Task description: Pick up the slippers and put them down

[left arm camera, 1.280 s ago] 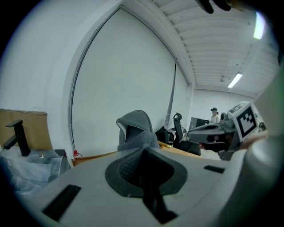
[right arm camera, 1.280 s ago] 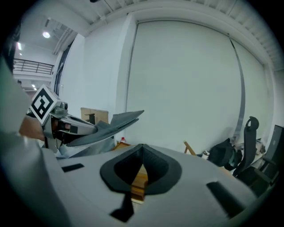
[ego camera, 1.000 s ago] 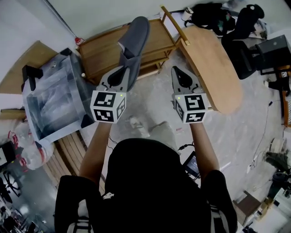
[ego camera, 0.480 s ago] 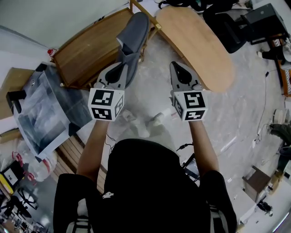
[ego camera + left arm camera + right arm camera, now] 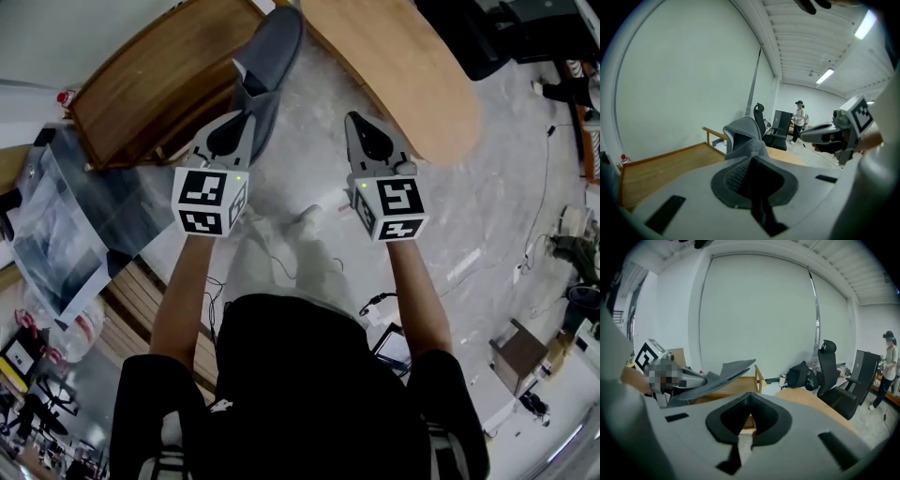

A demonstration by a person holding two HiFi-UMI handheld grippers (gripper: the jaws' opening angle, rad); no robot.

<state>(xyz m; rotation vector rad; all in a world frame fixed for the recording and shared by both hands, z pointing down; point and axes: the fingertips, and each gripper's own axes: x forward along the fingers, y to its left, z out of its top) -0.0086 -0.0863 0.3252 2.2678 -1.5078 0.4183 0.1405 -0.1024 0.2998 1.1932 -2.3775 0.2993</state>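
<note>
Above the floor, left gripper (image 5: 246,120) outstretched

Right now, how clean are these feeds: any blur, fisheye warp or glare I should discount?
Head view: evenly lit, no obvious blur, edges bowed by the wide lens; the grey slipper in the left tool reads clearly. Left gripper view: heavy fisheye, dark corners, a ceiling light glaring at top right. Right gripper view: same warp, bright wall, a mosaic patch at left.
</note>
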